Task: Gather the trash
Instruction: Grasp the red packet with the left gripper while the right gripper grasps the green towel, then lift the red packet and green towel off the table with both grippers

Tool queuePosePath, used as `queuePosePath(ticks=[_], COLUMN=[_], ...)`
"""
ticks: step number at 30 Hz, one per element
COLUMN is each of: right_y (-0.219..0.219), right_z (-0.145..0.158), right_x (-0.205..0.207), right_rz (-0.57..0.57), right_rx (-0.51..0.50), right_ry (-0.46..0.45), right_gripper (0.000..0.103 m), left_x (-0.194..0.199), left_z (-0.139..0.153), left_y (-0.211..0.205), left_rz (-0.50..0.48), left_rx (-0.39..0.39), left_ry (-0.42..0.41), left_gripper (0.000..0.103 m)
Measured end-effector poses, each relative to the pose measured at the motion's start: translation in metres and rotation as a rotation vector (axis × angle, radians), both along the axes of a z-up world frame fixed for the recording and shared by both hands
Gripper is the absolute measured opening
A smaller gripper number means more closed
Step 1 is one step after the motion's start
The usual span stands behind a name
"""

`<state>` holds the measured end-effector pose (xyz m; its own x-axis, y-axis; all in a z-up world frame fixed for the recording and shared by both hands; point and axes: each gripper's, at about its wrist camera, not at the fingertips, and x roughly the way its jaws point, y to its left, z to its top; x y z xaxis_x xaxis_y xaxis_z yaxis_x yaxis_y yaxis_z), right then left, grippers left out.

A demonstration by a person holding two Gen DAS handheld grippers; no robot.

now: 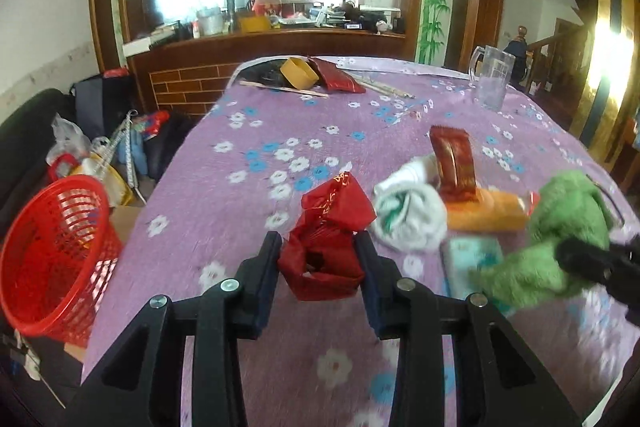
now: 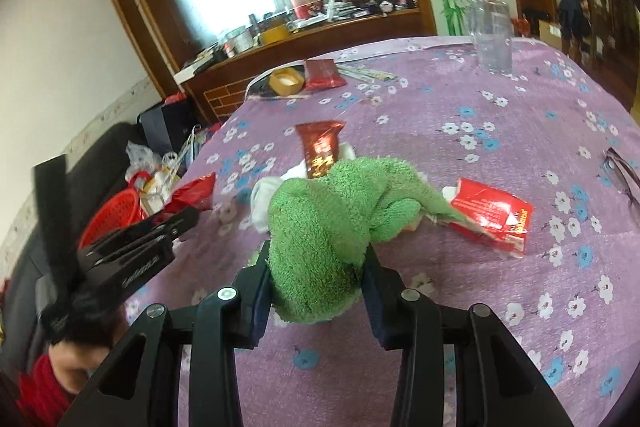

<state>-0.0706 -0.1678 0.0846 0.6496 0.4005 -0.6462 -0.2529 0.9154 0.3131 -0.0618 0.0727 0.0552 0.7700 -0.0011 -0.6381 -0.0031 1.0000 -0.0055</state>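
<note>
— On the counter (image 1: 240,187), what's left?
— Plenty. Left tongs (image 1: 318,247) pinch a crumpled red wrapper (image 1: 326,239), not yet dropped in the red basket (image 1: 56,251) beside the counter's left edge. I see no trash in it.
— And the right?
— Right tongs (image 2: 318,267) are clamped on the green towel (image 2: 320,227). A brown packet (image 2: 320,147), a white wad (image 1: 408,219), an orange pack (image 1: 486,213) and a red carton (image 2: 492,213) lie near it. I'd call it barely started.

Both wrist views look steeply down, close over one table (image 1: 248,131).
</note>
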Motion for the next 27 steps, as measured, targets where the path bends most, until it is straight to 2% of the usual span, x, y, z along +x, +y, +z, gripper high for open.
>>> queuePosePath(ticks=[6, 14, 27], right_y=[0.017, 0.026, 0.032], right_z=[0.001, 0.004, 0.002], right_x=[-0.013, -0.020, -0.020], right_rz=[0.005, 0.017, 0.023], right_rx=[-0.089, -0.124, -0.134], right_ry=[-0.050, -0.070, -0.053], right_gripper=[0.044, 0.044, 0.044], left_x=[-0.011, -0.018, -0.021], left_z=[-0.005, -0.002, -0.004], left_y=[-0.002, -0.007, -0.003], left_rz=[-0.013, -0.006, 0.027], left_rx=[0.011, 0.042, 0.102], left_ry=[0.007, -0.014, -0.034], left_gripper=[0.036, 0.036, 0.036])
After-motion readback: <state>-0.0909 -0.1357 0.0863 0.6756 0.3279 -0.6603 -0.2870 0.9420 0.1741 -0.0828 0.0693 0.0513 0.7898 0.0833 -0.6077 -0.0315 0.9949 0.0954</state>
